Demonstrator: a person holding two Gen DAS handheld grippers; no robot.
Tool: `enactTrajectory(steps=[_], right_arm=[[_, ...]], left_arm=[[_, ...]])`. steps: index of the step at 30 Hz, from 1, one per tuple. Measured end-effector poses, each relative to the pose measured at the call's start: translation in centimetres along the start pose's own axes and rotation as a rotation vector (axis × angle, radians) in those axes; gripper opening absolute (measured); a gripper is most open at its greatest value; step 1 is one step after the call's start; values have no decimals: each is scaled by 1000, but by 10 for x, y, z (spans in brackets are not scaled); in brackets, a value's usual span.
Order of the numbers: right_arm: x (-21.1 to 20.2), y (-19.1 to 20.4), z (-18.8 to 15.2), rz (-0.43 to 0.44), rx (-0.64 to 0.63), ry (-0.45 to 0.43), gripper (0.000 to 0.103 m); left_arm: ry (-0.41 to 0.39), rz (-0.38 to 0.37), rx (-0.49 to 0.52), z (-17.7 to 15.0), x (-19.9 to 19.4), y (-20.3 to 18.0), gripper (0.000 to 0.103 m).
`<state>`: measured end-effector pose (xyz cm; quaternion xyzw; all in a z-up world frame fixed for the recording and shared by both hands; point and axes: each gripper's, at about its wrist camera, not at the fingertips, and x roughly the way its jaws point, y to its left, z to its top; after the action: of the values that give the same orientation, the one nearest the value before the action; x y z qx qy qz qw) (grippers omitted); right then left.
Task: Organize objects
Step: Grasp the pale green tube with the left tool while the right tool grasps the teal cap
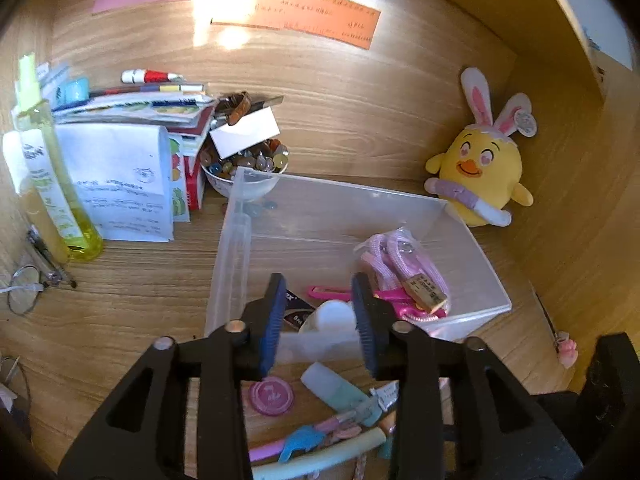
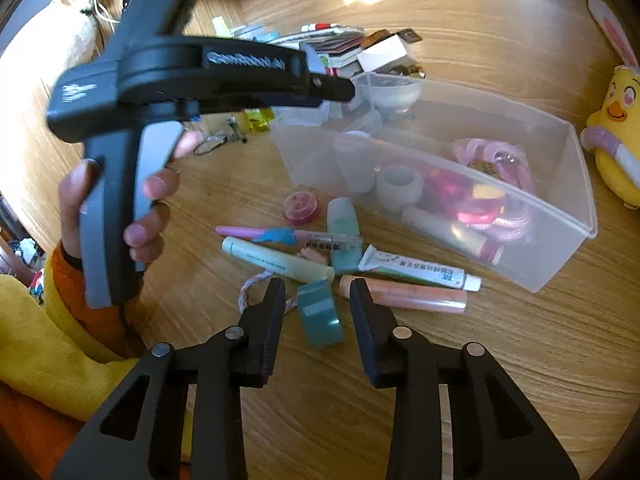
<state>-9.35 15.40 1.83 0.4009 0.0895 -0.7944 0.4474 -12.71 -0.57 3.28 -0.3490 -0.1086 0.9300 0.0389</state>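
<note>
A clear plastic bin sits on the wooden desk. It holds a pink lanyard with a brass padlock, pink clips and a white tape roll. My left gripper hovers open over the bin's near edge, its jaws either side of the white roll without touching it. My right gripper is open, low over a small teal box that lies between its fingertips. Loose items lie before the bin: a pink round case, a mint tube, a white ointment tube, a peach tube.
A yellow chick plush stands right of the bin. A bowl of pushpins, a stack of booklets, a yellow spray bottle and glasses lie to the left. Coloured paper notes are at the back.
</note>
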Motion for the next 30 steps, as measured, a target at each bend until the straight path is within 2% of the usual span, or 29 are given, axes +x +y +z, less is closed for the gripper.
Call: enactTrajectory(steps=[2, 5, 8, 13, 18, 22, 26, 30], right_arm=[[3, 1, -1, -4, -1, 8, 21], [5, 2, -2, -8, -3, 7, 17], [3, 2, -1, -27, 2, -3, 17], [-7, -5, 1, -51, 39, -39, 17], [-19, -19, 2, -78, 100, -71, 17], [-25, -28, 1, -85, 143, -82, 17], [-26, -28, -1, -86, 159, -87, 17], [-30, -27, -3, -84, 158, -95, 17]], left_arm=[[-11, 9, 11, -6, -9, -1, 52], [-7, 15, 43, -17, -20, -3, 57], [20, 25, 67, -32, -28, -1, 60], [69, -9, 73, -59, -33, 3, 60], [117, -32, 120, -81, -31, -7, 47], [124, -40, 194, -93, -31, -22, 37], [131, -39, 237, -96, -29, -29, 36], [181, -43, 231, -98, -17, -21, 36]])
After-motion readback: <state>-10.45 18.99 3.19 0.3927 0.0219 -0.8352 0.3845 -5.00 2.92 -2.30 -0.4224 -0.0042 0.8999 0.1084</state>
